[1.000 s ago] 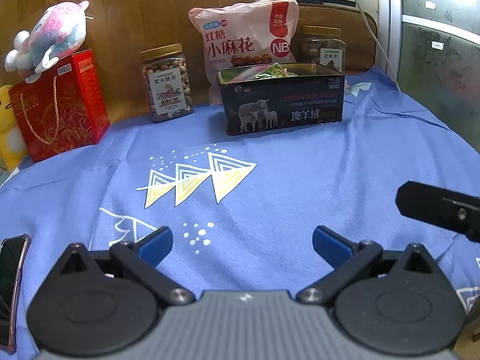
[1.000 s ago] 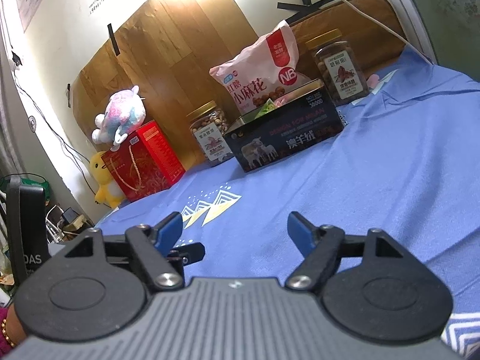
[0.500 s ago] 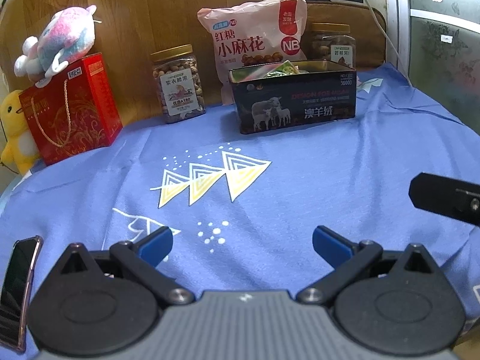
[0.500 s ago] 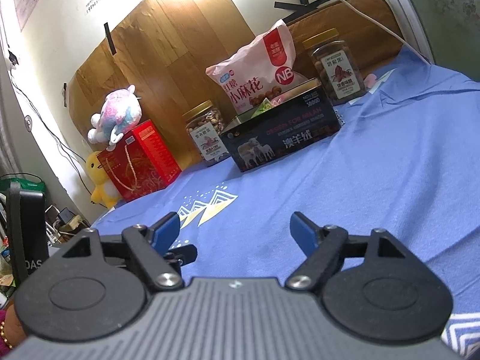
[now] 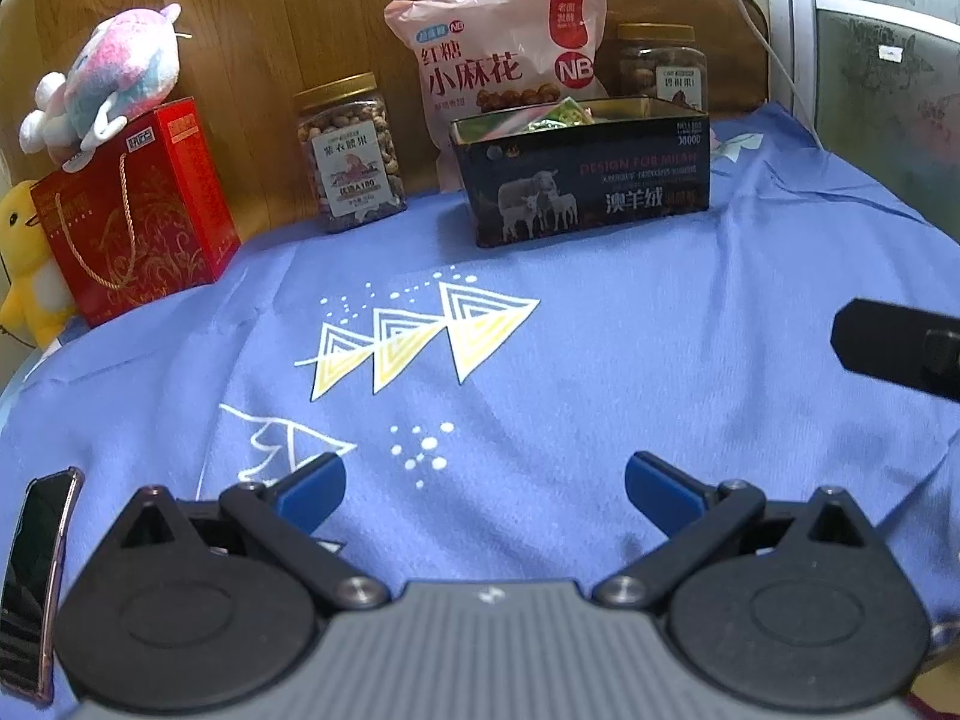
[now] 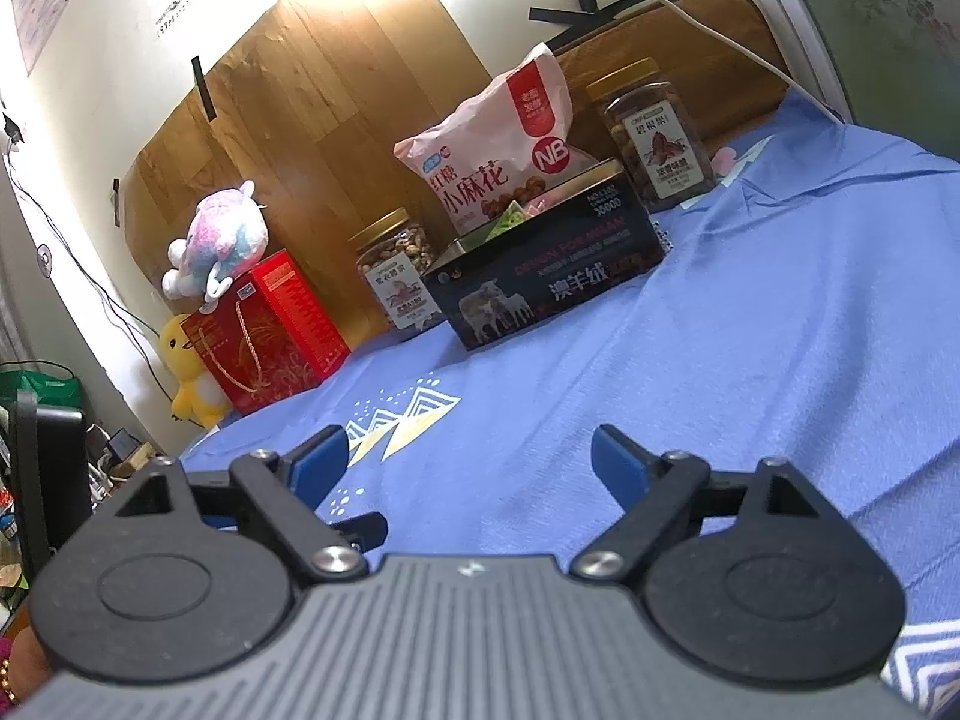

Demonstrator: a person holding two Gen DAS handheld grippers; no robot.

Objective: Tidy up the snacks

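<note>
A dark tin box [image 5: 582, 180] [image 6: 540, 282] with sheep printed on it stands open at the back of the blue cloth, holding several small snack packets [image 5: 540, 117]. Behind it leans a pink snack bag [image 5: 504, 72] [image 6: 498, 162]. One nut jar [image 5: 351, 150] [image 6: 399, 282] stands to its left and another [image 5: 663, 69] [image 6: 657, 138] to its right. My left gripper [image 5: 483, 489] is open over bare cloth, well short of the tin. My right gripper [image 6: 468, 459] is also over bare cloth, its jaws opening with nothing between them.
A red gift box [image 5: 129, 216] [image 6: 270, 336] with a plush toy [image 5: 114, 78] on top stands at the back left, a yellow plush duck [image 5: 24, 264] beside it. A phone [image 5: 36, 576] lies at the cloth's left edge. A black part of the other gripper [image 5: 900, 348] shows at right.
My right gripper's jaws have spread a little wider. The left wrist view has shifted slightly, the snacks now sitting a bit lower and further right in it.
</note>
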